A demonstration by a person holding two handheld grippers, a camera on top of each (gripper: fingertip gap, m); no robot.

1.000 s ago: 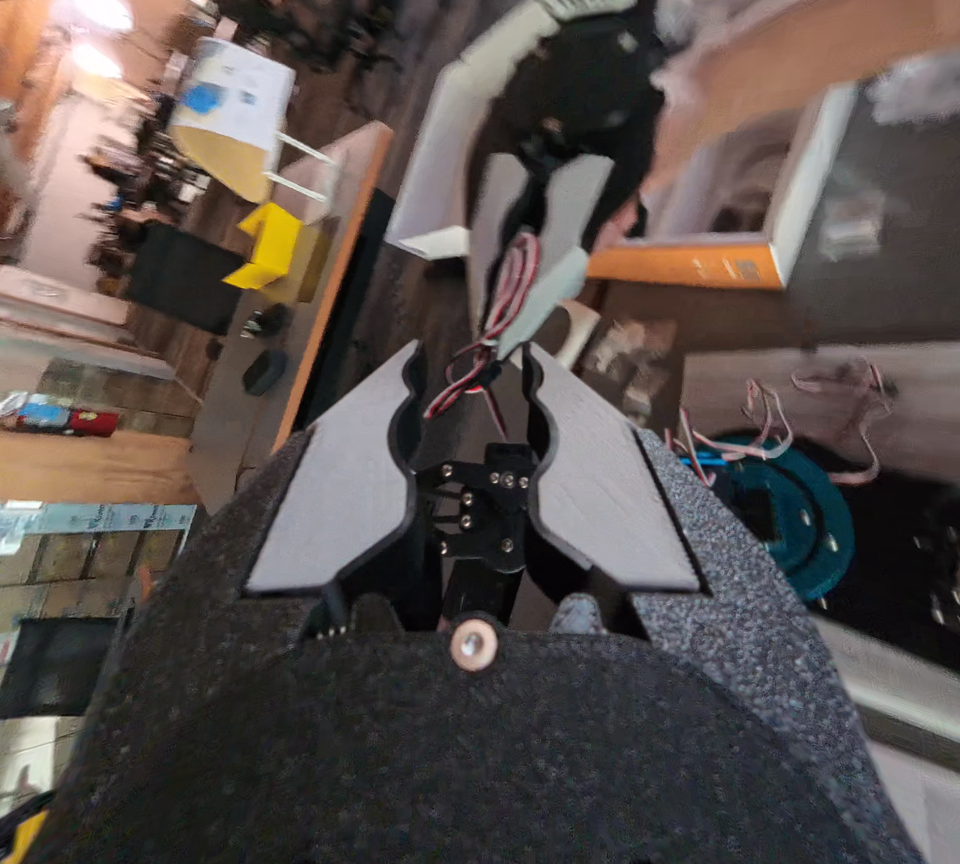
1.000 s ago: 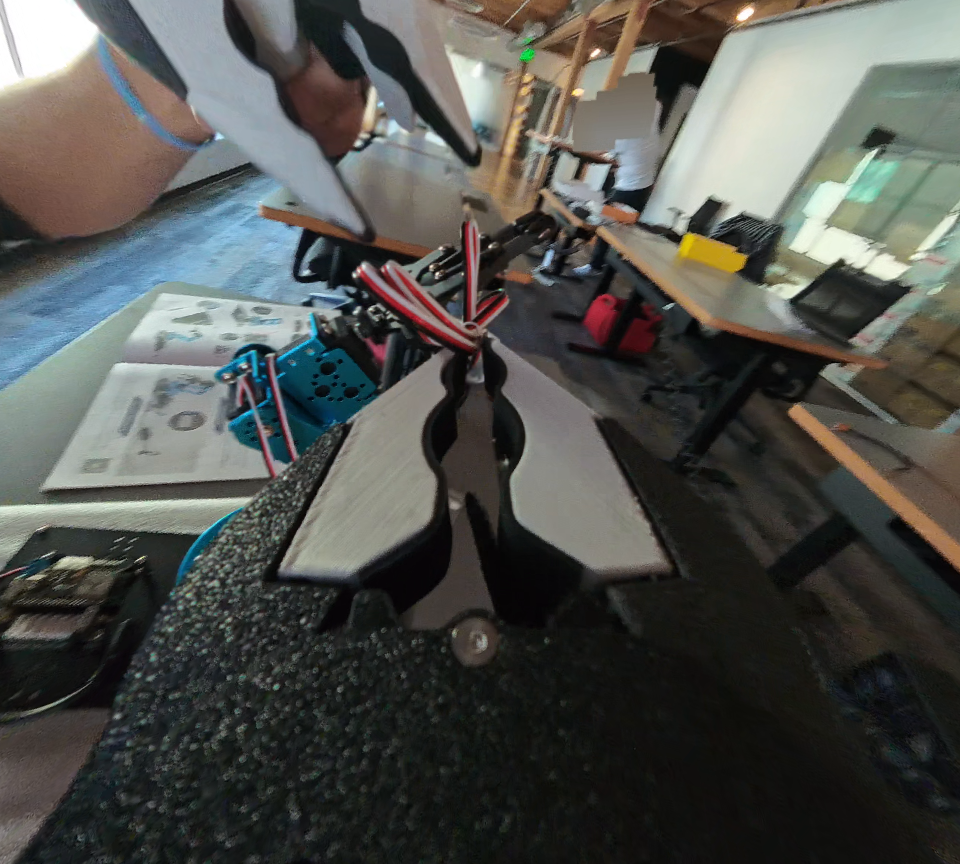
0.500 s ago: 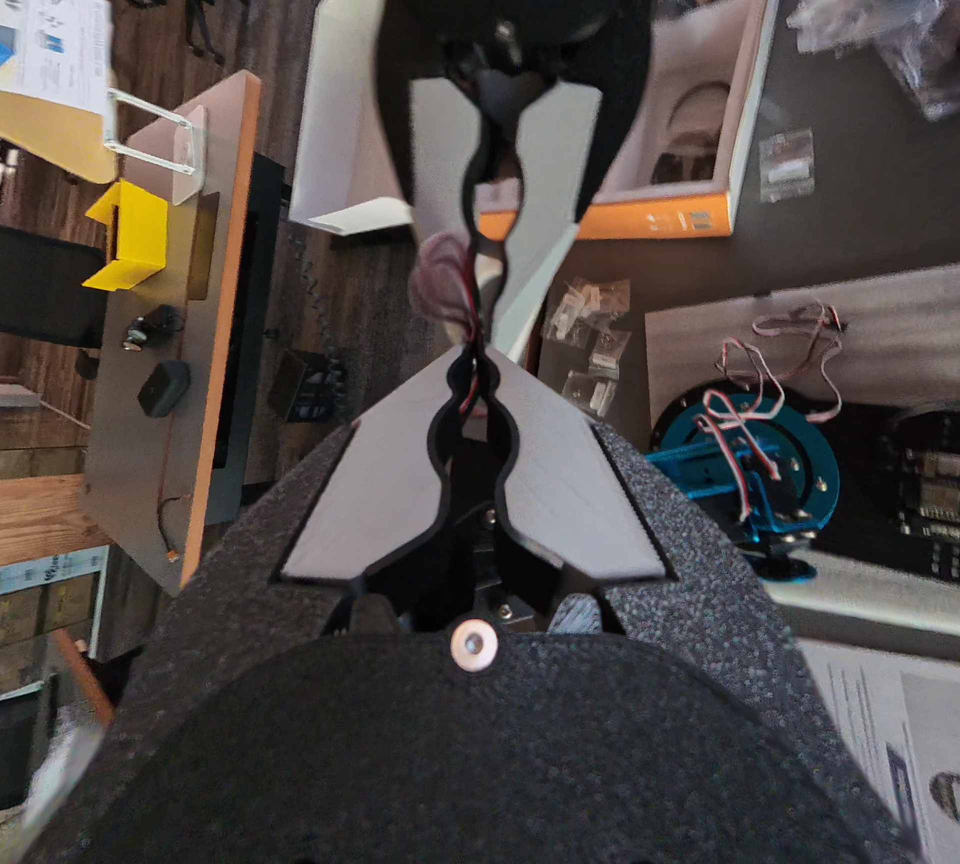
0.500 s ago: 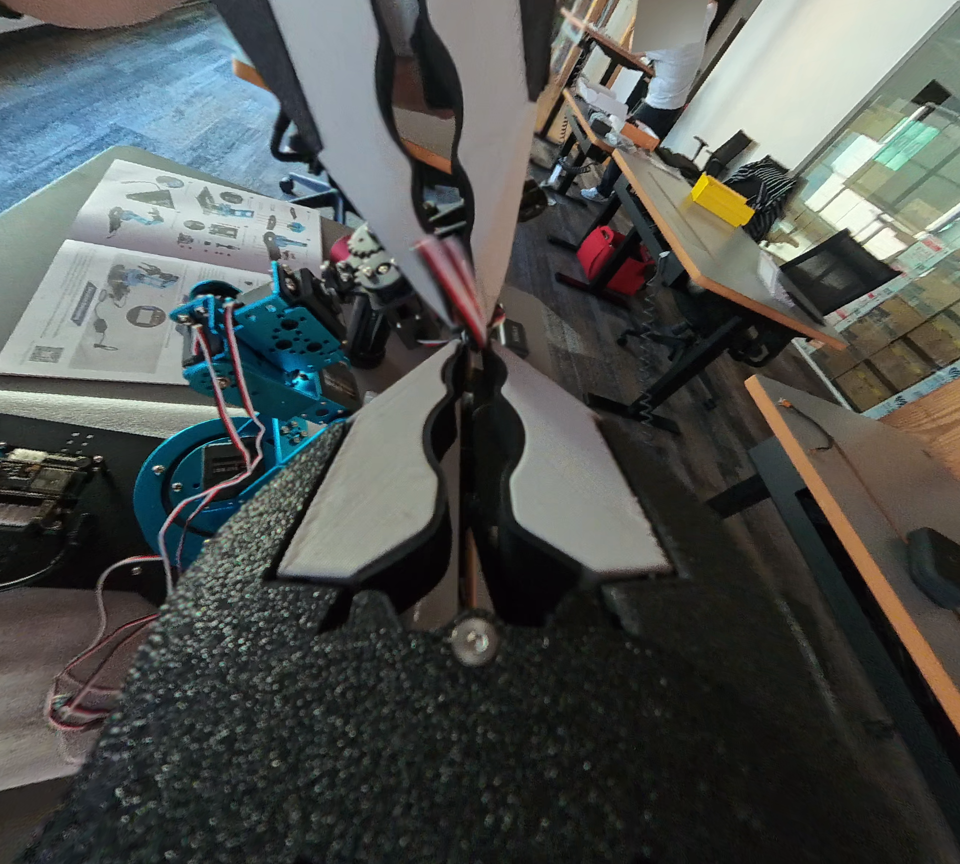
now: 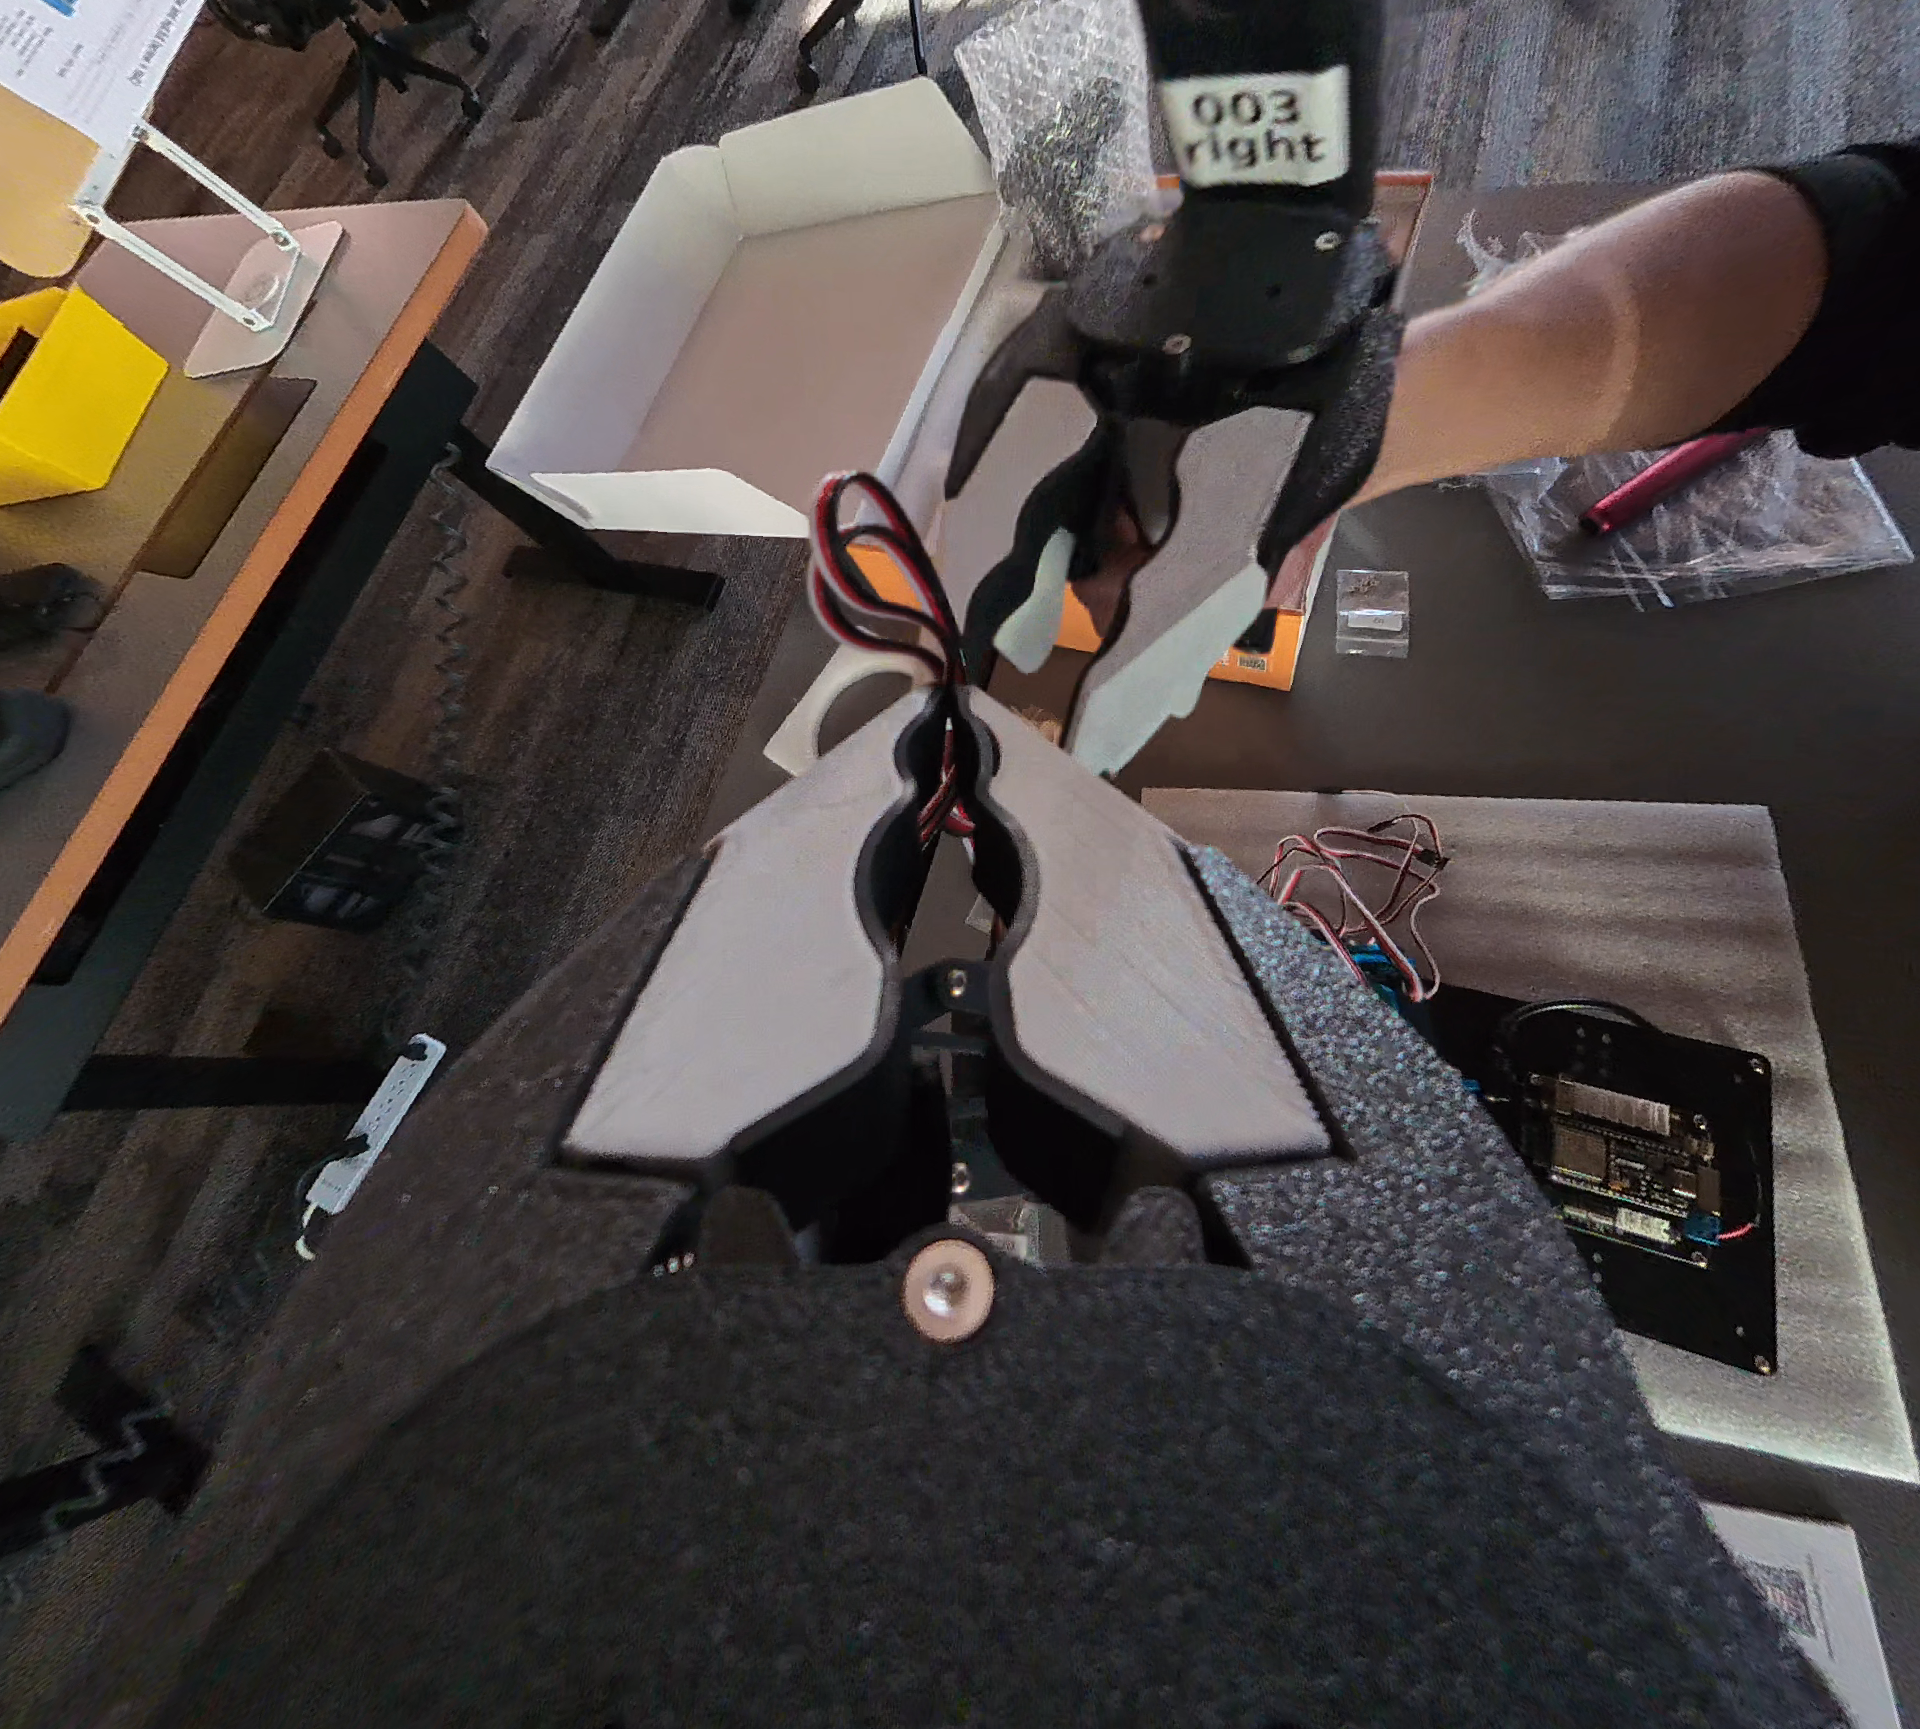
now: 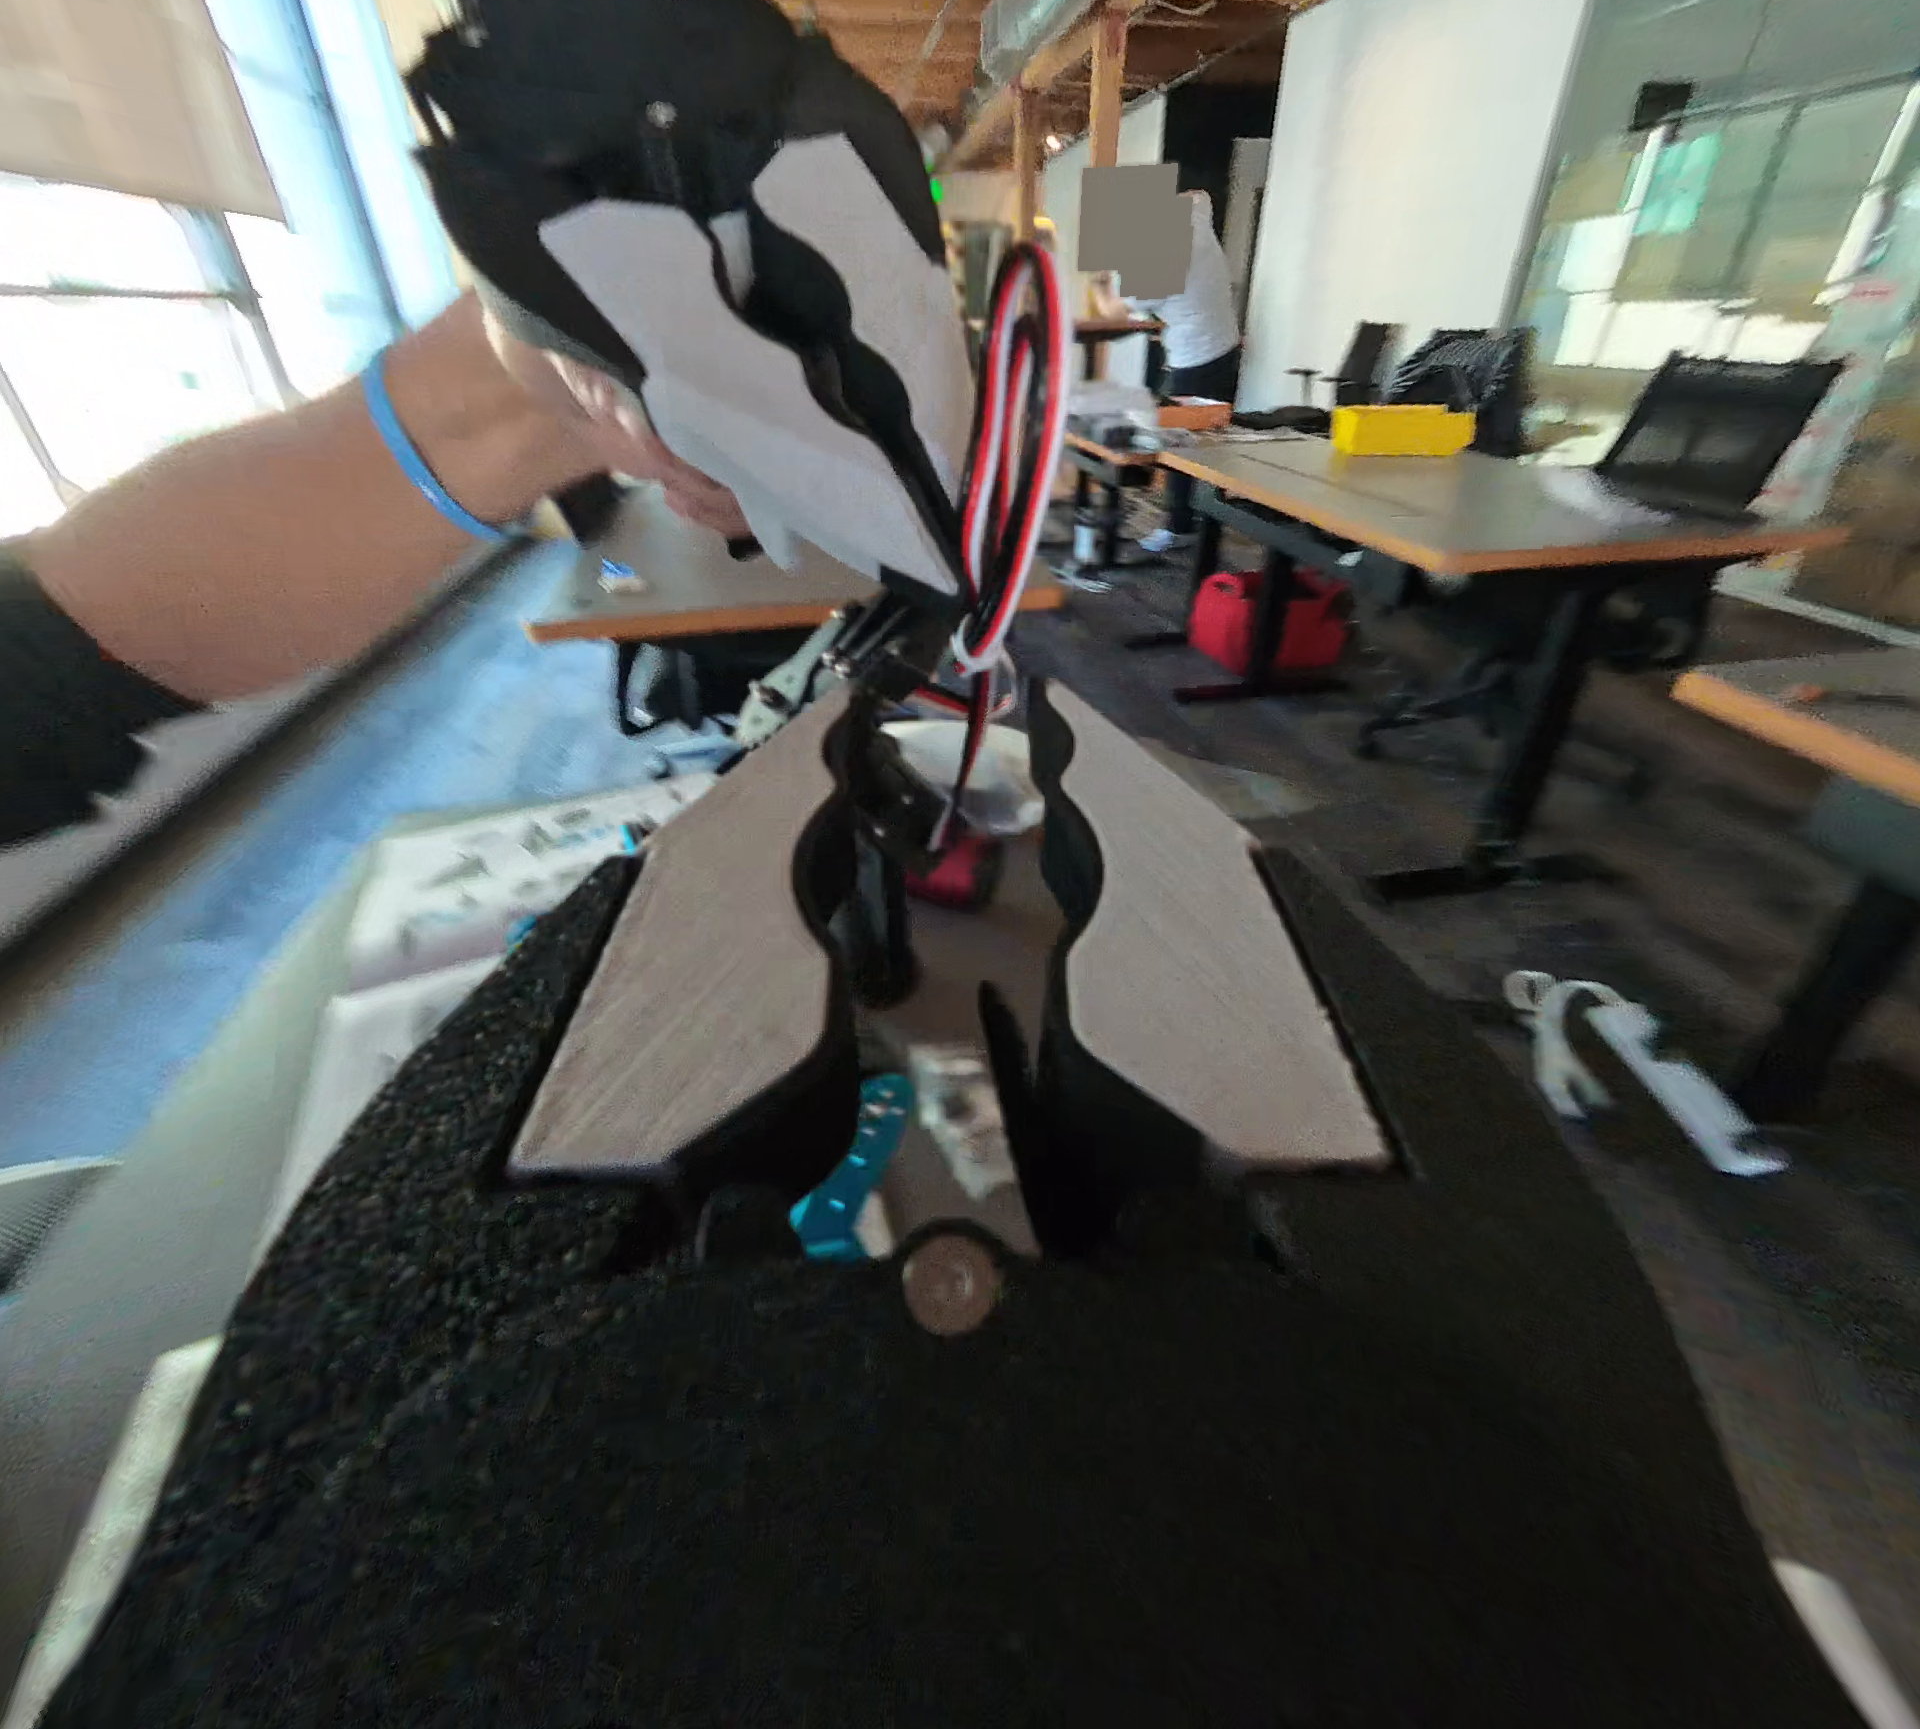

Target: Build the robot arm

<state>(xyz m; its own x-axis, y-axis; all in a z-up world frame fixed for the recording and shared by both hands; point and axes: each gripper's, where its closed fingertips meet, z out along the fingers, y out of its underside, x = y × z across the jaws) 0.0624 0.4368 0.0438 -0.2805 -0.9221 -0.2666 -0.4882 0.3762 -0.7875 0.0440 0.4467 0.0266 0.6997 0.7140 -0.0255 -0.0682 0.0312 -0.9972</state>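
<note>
Left wrist view: two hand-held grippers, left hand-held gripper (image 5: 951,700) apparently pinching one wire bundle (image 5: 883,583).

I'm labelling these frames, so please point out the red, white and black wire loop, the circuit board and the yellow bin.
wire loop (image 5: 868,573), left wrist view, on the curled strands above the shut left tool.
circuit board (image 5: 1621,1160), left wrist view, on its middle.
yellow bin (image 6: 1403,429), right wrist view, on its front wall.

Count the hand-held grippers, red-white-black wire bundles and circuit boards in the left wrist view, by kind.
Hand-held grippers: 2 (left hand-held gripper shut on a bundle, right hand-held gripper open)
Wire bundles: 2 (held wire bundle, loose wire bundle on the foam sheet)
Circuit boards: 1 (circuit board)
Total: 5
</note>
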